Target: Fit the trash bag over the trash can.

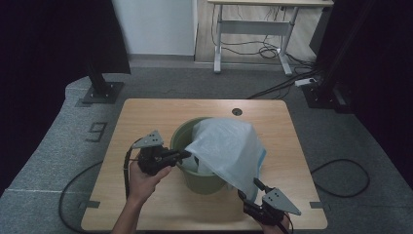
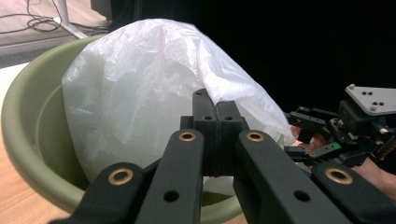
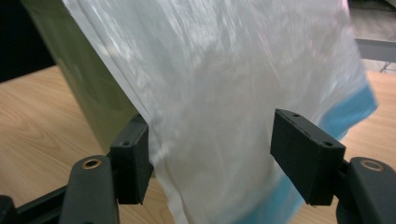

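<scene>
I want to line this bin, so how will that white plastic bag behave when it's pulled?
The plastic bag is probably floppy: it drapes and creases over the green bin. It looks thin and translucent, so likely light and prone to billowing. Its glossy film may slip from the right gripper, whose jaws are open.

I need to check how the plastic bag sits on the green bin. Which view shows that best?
The high view: the plastic bag drapes over the green bin rim and down its right side. The left gripper view shows its bulge, the right gripper view its hanging side close up.

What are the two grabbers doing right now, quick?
Left gripper: closed on the plastic bag at the bin rim.
Right gripper: jaws open, bag hanging between them, not pinched.
</scene>
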Motion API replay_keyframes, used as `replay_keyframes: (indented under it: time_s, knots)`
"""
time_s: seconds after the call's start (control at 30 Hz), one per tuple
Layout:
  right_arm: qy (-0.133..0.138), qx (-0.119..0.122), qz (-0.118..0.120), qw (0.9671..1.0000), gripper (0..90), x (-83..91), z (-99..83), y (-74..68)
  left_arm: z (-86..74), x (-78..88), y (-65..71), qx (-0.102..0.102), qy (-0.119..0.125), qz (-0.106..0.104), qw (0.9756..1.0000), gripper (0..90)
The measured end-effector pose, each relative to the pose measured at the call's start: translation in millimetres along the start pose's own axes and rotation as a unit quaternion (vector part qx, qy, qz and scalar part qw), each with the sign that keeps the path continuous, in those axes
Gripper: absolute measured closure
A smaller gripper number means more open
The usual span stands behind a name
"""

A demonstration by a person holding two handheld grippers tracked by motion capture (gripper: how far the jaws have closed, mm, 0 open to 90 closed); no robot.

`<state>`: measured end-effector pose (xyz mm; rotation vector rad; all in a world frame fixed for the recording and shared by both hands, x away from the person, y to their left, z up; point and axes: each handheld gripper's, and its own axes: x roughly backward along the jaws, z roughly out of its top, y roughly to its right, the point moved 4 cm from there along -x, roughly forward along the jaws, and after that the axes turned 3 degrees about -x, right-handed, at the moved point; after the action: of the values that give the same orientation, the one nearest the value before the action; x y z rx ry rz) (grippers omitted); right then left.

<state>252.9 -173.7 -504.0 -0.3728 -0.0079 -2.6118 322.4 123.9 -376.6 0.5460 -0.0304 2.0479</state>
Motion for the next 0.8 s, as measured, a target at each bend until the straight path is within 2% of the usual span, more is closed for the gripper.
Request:
replay_keyframes:
  time_s: [0.1, 0.2, 0.33, 0.43, 0.57, 0.67, 0.8]
  knots:
    - [-0.003, 0.003, -0.008, 1.0, 41.1, -0.4, -1.6, 3.1, -0.6, 1.2, -0.5, -0.001, 0.0, -0.001, 1.0, 89.7]
    - [0.003, 0.009, -0.014, 0.9999, 62.0, 0.9, 3.7, 6.4, -1.6, 2.3, -0.3, 0.0, -0.001, -0.001, 1.0, 89.7]
    - [0.025, 0.01, -0.021, 0.9994, 81.6, 5.5, 19.7, 11.2, -4.2, 5.6, -0.8, -0.001, -0.002, -0.001, 1.0, 89.6]
    - [0.054, 0.006, -0.026, 0.9982, 85.9, 10.8, 36.7, 13.8, -8.6, 10.3, -2.7, 0.002, -0.003, -0.003, 1.0, 89.6]
    - [0.09, 0.003, -0.021, 0.9958, 86.7, 17.5, 59.7, 13.0, -15.6, 18.6, -5.7, 0.008, -0.004, -0.002, 1.0, 89.5]
    - [0.113, 0.009, -0.005, 0.9935, 86.7, 19.8, 76.2, 7.6, -19.7, 24.1, -7.6, 0.014, 0.0, -0.001, 0.9999, 89.5]
    - [0.122, 0.017, 0.016, 0.9923, 86.7, 16.9, 88.5, -1.6, -26.0, 27.6, -10.4, 0.016, -0.006, -0.001, 0.9999, 88.9]
